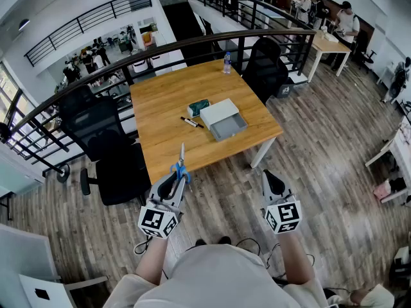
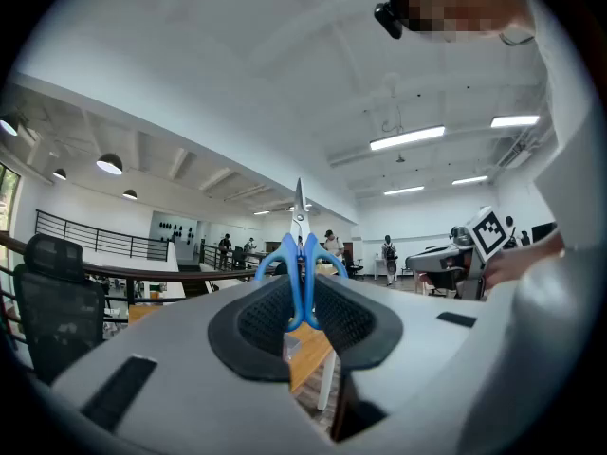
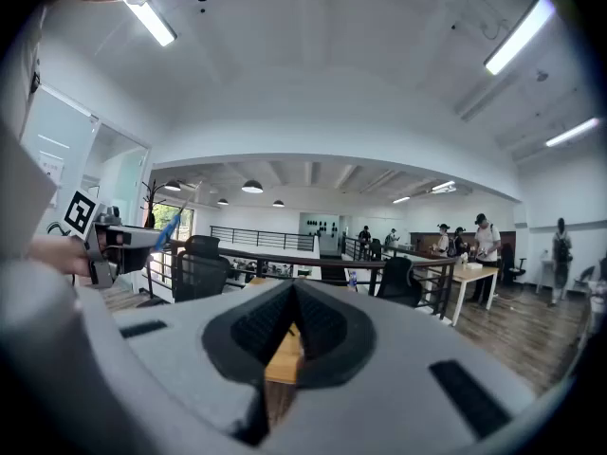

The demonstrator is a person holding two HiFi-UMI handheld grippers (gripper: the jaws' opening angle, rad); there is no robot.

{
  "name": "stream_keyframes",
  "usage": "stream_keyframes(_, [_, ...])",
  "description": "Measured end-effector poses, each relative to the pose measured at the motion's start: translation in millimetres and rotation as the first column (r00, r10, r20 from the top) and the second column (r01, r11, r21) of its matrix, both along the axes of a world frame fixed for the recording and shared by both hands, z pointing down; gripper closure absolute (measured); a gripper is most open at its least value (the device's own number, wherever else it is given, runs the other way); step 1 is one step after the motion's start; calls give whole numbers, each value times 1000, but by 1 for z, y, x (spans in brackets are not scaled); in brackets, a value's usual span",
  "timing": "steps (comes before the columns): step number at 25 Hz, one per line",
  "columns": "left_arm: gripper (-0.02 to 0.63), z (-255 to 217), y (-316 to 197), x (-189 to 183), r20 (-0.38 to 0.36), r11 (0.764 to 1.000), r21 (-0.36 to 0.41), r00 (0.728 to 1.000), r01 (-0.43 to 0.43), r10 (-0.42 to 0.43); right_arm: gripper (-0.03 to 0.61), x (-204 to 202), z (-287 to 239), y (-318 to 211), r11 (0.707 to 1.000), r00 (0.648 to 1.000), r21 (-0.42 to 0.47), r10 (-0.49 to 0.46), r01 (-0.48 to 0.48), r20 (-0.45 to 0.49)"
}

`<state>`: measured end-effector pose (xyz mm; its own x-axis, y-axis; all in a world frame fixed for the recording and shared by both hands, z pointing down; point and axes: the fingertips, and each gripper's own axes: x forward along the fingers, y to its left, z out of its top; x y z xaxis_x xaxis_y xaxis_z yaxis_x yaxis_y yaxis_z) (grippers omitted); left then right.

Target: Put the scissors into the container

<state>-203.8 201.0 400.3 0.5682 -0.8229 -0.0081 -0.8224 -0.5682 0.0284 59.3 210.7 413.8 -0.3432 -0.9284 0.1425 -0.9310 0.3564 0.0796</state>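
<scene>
Blue-handled scissors [image 1: 181, 162] are clamped by the handles in my left gripper [image 1: 177, 177], with the closed blades pointing up and away toward the table. In the left gripper view the scissors [image 2: 300, 254] stand upright between the black pads [image 2: 256, 316]. The container, a grey box with its drawer pulled open [image 1: 223, 119], sits in the middle of the wooden table [image 1: 167, 101], well beyond both grippers. My right gripper [image 1: 270, 177] hangs off the table's front edge, shut and empty; in its own view the right gripper [image 3: 292, 325] has its pads meeting.
A black marker [image 1: 191, 122] and a green packet [image 1: 198, 107] lie left of the box. A water bottle [image 1: 227, 63] stands at the table's far edge. Black office chairs [image 1: 115, 165] stand left of and behind the table, with a railing [image 1: 192, 40] beyond.
</scene>
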Motion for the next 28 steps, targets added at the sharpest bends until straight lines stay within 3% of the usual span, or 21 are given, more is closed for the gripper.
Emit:
stream_keyframes(19, [541, 4, 8, 17, 13, 1000, -9, 1000, 9, -9, 577, 20, 8, 3, 1000, 1000, -20, 9, -9, 18])
stream_keyframes(28, [541, 7, 5, 38, 27, 999, -19, 999, 32, -31, 577, 48, 17, -4, 1000, 999, -27, 13, -12, 44])
